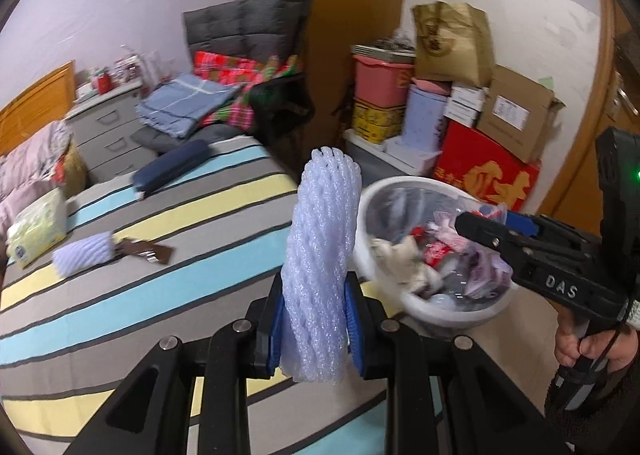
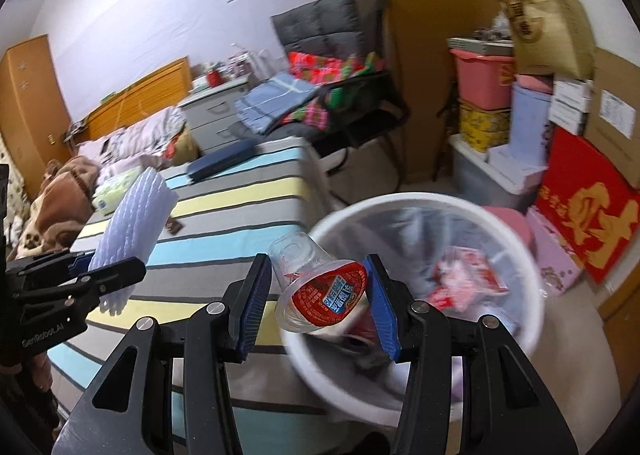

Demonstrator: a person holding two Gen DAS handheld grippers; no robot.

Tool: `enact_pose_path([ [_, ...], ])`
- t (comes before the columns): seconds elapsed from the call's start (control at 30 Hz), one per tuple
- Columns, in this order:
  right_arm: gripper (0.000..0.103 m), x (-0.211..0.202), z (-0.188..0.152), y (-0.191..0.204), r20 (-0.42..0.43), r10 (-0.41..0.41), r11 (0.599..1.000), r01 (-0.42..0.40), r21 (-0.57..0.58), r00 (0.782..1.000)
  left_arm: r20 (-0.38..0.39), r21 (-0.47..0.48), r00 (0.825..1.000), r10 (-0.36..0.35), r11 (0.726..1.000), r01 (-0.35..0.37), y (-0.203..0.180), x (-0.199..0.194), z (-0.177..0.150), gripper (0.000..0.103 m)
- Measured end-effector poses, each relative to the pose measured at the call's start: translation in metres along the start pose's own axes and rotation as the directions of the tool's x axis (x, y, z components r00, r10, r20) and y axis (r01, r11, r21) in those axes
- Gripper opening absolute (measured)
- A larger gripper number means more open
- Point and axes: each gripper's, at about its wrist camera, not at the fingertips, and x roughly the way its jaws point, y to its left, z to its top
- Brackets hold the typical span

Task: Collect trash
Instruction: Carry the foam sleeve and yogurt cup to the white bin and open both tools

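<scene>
My left gripper point(image 1: 314, 329) is shut on a white foam net sleeve point(image 1: 320, 255) and holds it upright over the striped bed point(image 1: 160, 275), left of the white trash bin point(image 1: 432, 315). The sleeve also shows in the right wrist view point(image 2: 136, 219). My right gripper point(image 2: 316, 307) has its jaws spread; a clear plastic cup with a red label lid point(image 2: 320, 291) lies between them, over the rim of the bin point(image 2: 532, 267). The right pad touches the lid; a gap shows on the left. The bin holds wrappers and tissue. A second foam sleeve point(image 1: 82, 255) and a brown wrapper point(image 1: 148, 251) lie on the bed.
A tissue pack point(image 1: 36, 231) and a dark blue case point(image 1: 172, 169) lie on the bed. A chair with folded cloths point(image 1: 248, 95) stands past the bed's end. Stacked boxes and a red panel point(image 1: 484, 175) crowd the wall behind the bin.
</scene>
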Motion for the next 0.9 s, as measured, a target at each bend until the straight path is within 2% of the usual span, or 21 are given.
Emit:
enact_pose_path([
  [0.23,0.049,-0.008,-0.003,-0.034,0.002,-0.078,0.996,0.078,0.046,0.997,-0.025,0.054,0.998,-0.054,0.997,0.055,-0.048,0.024,0.008,0.027],
  [0.47,0.049,0.000,-0.008,-0.060,-0.037,-0.148,0.987,0.150,0.055,0.988,-0.075,0.082,0.993,-0.094,0.992,0.100,-0.084,0.054,0.009,0.027],
  [0.73,0.049,0.015,-0.006,-0.084,-0.084,-0.172,0.981,0.179,0.073,0.981,-0.126,0.096,0.987,-0.098,0.989,0.110,-0.104,0.085,0.013,0.028],
  [0.9,0.049,0.022,-0.001,-0.086,-0.090,-0.166,0.983,0.172,0.059,0.982,-0.117,0.083,0.988,-0.098,0.991,0.108,-0.105,0.094,0.019,0.028],
])
